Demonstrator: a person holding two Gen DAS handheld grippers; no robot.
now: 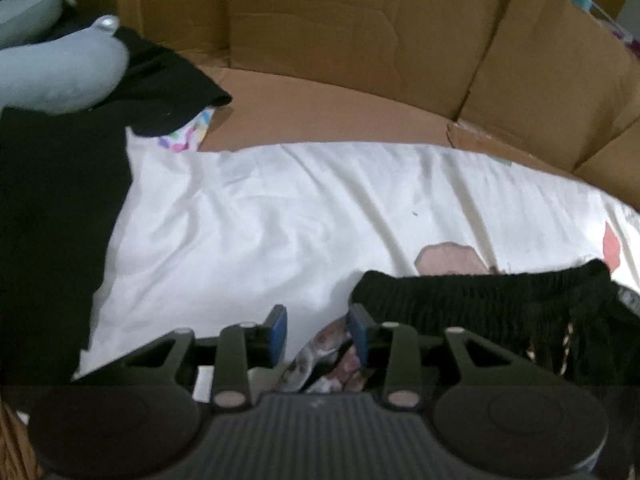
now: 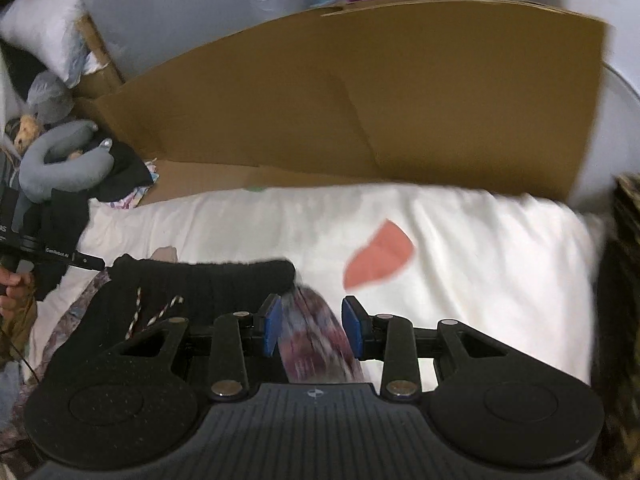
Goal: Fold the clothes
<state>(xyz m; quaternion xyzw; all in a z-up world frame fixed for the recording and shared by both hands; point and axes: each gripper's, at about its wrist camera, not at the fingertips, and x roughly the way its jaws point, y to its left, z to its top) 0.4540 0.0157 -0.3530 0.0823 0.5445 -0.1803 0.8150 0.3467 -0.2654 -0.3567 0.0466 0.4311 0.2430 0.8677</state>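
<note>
A garment with a black gathered waistband [image 1: 480, 292] and purple-and-white patterned cloth [image 1: 320, 354] lies on a white sheet [image 1: 260, 220]. In the left wrist view my left gripper [image 1: 318, 332] stands at the waistband's left end, jaws apart, with patterned cloth lying loose between the blue pads [image 1: 277, 330]. In the right wrist view my right gripper [image 2: 313, 328] is at the right end of the waistband [image 2: 200, 276], jaws apart, with blurred patterned cloth [image 2: 314, 344] between them and not clamped. A striped drawstring [image 2: 154, 312] shows. The left gripper [image 2: 93, 262] and a hand [image 2: 12, 286] appear at the left.
A brown cardboard wall [image 1: 360, 40] rises behind the sheet. At the left lie a black garment [image 1: 52, 200], a grey plush toy [image 1: 60, 76] and a colourful patterned cloth [image 1: 188, 136]. A coral patch [image 2: 380, 256] marks the sheet. A white pillow [image 2: 44, 24] sits far left.
</note>
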